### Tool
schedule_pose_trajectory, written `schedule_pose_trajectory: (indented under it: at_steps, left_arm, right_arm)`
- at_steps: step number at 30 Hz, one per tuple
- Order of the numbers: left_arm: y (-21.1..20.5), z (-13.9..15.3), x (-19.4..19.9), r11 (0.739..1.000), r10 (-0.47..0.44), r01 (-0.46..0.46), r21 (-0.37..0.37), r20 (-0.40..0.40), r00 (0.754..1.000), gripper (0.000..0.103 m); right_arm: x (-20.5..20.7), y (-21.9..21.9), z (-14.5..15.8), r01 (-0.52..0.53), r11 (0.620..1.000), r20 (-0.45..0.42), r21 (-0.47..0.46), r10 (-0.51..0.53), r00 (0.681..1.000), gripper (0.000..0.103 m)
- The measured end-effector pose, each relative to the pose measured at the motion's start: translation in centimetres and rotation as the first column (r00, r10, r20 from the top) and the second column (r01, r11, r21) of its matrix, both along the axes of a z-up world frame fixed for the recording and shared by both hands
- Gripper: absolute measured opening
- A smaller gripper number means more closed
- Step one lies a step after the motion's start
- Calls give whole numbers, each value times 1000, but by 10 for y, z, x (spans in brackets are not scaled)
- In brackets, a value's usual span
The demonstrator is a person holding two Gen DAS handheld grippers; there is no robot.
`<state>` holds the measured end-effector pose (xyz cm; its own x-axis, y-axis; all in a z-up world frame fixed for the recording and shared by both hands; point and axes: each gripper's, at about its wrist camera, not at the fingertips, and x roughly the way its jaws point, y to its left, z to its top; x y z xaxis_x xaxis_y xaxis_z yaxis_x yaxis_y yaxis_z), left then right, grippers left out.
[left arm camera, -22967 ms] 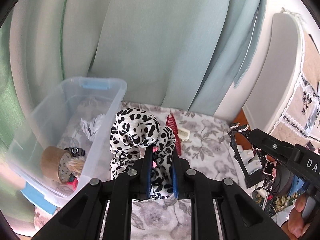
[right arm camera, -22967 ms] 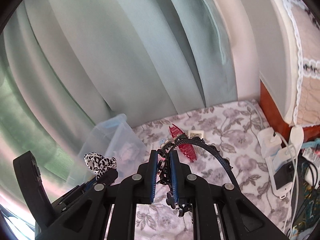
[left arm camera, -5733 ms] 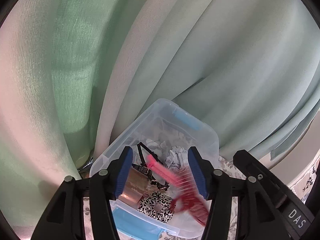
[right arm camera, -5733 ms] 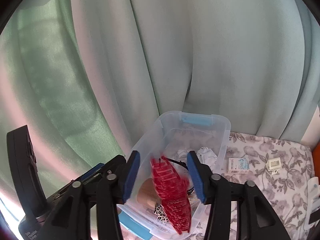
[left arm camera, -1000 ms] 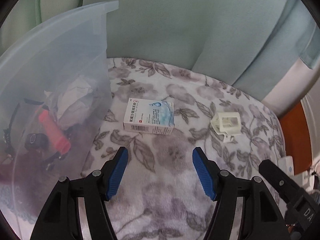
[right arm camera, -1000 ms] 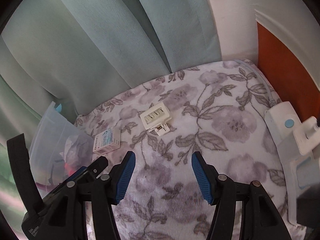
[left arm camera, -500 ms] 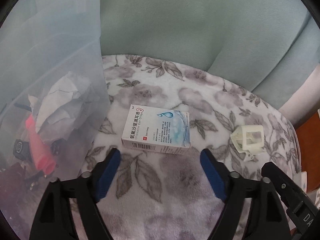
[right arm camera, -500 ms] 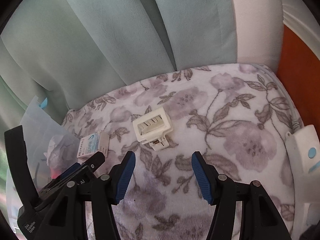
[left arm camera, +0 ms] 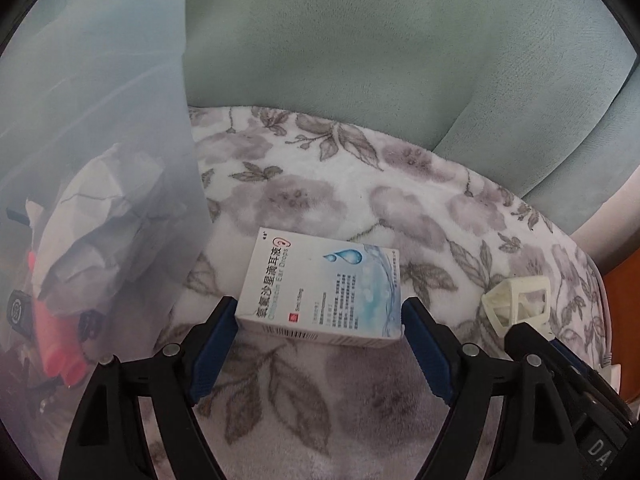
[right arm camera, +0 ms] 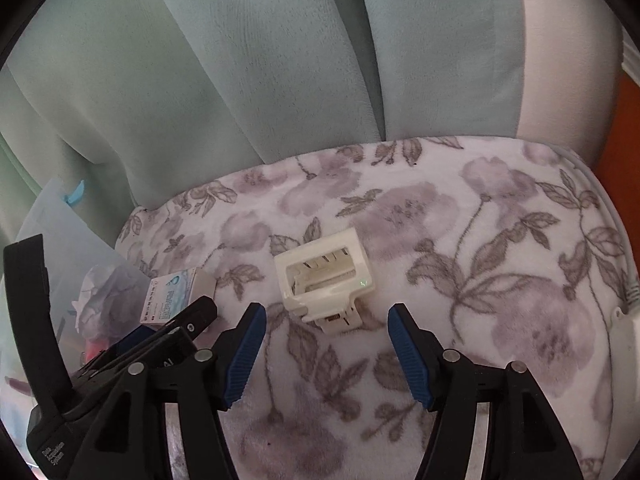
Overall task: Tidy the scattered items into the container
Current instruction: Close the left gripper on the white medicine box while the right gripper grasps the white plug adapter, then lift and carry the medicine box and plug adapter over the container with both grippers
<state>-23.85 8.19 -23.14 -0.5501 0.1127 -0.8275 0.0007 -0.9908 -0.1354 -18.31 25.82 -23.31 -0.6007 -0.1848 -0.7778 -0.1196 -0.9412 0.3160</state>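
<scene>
**Mia:** What is the left claw doing?

**Ben:** Its two blue fingers are spread wide. A little box of ear drops lies flat on the flowery blanket, and the near end of the box sits right between the finger tips. I cannot tell if the tips touch it. The claw is not squeezing the box.

**Mia:** Where is the clear bin?

**Ben:** Just to the left of the box. Through its cloudy wall I see crumpled white paper and a pink thing lower down, near us. Some dark bits lie there too, but they are too blurry to name.

**Mia:** And the right claw?

**Ben:** It is wide open too, and it holds nothing. A small cream plastic clip lies on the blanket just past its tips, a bit to the left of the middle of the gap. It is not touching either finger.

**Mia:** Can the right camera see the box?

**Ben:** Yes, on the left, with the left claw close over it. The clip is to the right of the box, a little way off. Green curtains hang at the far edge of the blanket.
</scene>
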Motion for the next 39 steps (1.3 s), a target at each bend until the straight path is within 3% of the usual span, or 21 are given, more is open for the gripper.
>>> schedule_pose_trajectory:
  at_steps: [12,22,27,39]
  left_arm:
    - [3,-5,-9,1000,19,-19,-20,-16,1000,83]
    - [2,-6,-9,999,39,-40,-36,-40,998,77]
    - [1,-7,-9,998,41,-42,-42,-40,998,75]
    - [7,0,7,998,31,-34,-45,-53,998,74]
  right_arm:
    - [-19,1,-6,4,1000,-7,31,-4,1000,67]
    - [-23,-2,-6,8,999,-5,46,-8,1000,67]
    - [-24,-6,-6,-1,998,1,61,1,1000,59]
    - [-12,-6,5,13,999,1,40,-13,1000,58]
